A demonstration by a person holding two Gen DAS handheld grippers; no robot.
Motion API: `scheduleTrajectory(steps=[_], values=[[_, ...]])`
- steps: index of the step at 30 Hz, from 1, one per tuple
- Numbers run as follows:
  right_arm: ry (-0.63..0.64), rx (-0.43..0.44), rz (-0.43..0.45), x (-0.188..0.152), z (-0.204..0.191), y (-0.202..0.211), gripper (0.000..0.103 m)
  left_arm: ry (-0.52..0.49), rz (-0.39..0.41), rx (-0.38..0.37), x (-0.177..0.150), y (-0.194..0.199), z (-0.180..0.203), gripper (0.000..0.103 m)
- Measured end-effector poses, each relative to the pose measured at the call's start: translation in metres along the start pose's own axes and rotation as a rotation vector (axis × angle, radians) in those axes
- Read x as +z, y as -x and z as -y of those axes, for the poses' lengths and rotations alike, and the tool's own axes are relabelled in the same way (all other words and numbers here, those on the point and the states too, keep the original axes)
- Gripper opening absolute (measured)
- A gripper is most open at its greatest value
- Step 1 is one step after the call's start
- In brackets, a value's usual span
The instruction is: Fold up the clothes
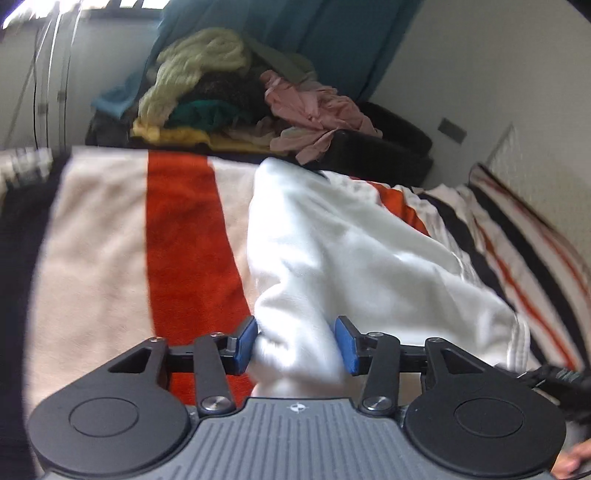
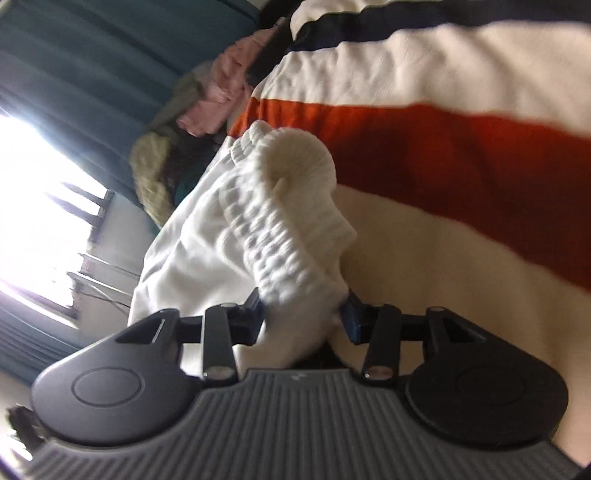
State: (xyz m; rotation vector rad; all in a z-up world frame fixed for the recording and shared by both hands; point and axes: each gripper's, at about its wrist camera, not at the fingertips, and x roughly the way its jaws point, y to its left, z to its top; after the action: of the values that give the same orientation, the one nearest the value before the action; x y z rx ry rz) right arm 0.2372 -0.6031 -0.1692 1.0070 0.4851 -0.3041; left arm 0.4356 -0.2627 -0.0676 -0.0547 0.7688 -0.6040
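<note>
A white garment (image 1: 332, 251) lies bunched on a bed covered by a striped blanket (image 1: 177, 240) in cream, orange and black. My left gripper (image 1: 297, 341) is shut on a thick fold of the white garment at its near end, blue pads pressed on both sides. In the right wrist view, my right gripper (image 2: 303, 314) is shut on the garment's ribbed elastic band (image 2: 280, 221), which bunches up in front of the fingers above the blanket (image 2: 461, 166). The view is tilted sideways.
A dark basket (image 1: 388, 147) heaped with mixed clothes (image 1: 221, 96) stands beyond the bed's far edge, in front of a teal curtain (image 1: 314, 33). A white wall is at the right. A bright window (image 2: 33, 192) shows in the right wrist view.
</note>
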Motion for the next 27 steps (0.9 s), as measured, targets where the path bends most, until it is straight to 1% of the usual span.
scheduleTrajectory(steps=[2,5,10,14,16,17,18,19,20,21,22,23,24,26,27], values=[[0.037,-0.015,0.013,0.002,-0.015,0.029,0.045,-0.025,0.028,-0.027,0.002,0.037,0.014,0.048],[0.104,-0.024,0.028,0.002,-0.042,0.071,0.045,-0.071,0.067,-0.032,0.01,0.093,0.045,0.049],[0.296,-0.021,0.081,-0.01,-0.096,0.144,0.045,-0.12,0.136,-0.032,-0.004,0.187,0.089,0.053],[0.419,0.026,0.125,-0.028,-0.126,0.196,0.046,-0.159,0.191,-0.032,-0.015,0.262,0.124,0.061],[0.456,0.038,0.148,-0.038,-0.138,0.218,0.046,-0.174,0.223,-0.028,-0.024,0.299,0.139,0.061],[0.467,0.052,0.159,-0.044,-0.142,0.23,0.046,-0.18,0.242,-0.024,-0.031,0.318,0.145,0.065],[0.478,0.068,0.17,-0.049,-0.145,0.243,0.046,-0.182,0.251,-0.025,-0.036,0.333,0.15,0.072],[0.487,0.082,0.184,-0.055,-0.149,0.256,0.047,-0.181,0.261,-0.031,-0.043,0.348,0.154,0.074],[0.495,0.095,0.198,-0.06,-0.152,0.268,0.055,-0.182,0.271,-0.037,-0.05,0.363,0.159,0.079],[0.503,0.109,0.213,-0.065,-0.155,0.281,0.066,-0.193,0.279,-0.035,-0.056,0.376,0.164,0.082],[0.514,0.122,0.23,-0.07,-0.157,0.291,0.075,-0.199,0.298,-0.019,-0.064,0.387,0.167,0.084],[0.525,0.136,0.248,-0.074,-0.158,0.301,0.086,-0.203,0.319,-0.001,-0.071,0.399,0.171,0.092],[0.536,0.149,0.266,-0.078,-0.16,0.31,0.086,-0.208,0.34,0.016,-0.079,0.41,0.174,0.102],[0.558,0.153,0.298,-0.09,-0.16,0.326,0.086,-0.221,0.388,0.049,-0.097,0.429,0.179,0.103],[0.568,0.15,0.309,-0.096,-0.16,0.332,0.086,-0.228,0.393,0.052,-0.104,0.436,0.18,0.103]])
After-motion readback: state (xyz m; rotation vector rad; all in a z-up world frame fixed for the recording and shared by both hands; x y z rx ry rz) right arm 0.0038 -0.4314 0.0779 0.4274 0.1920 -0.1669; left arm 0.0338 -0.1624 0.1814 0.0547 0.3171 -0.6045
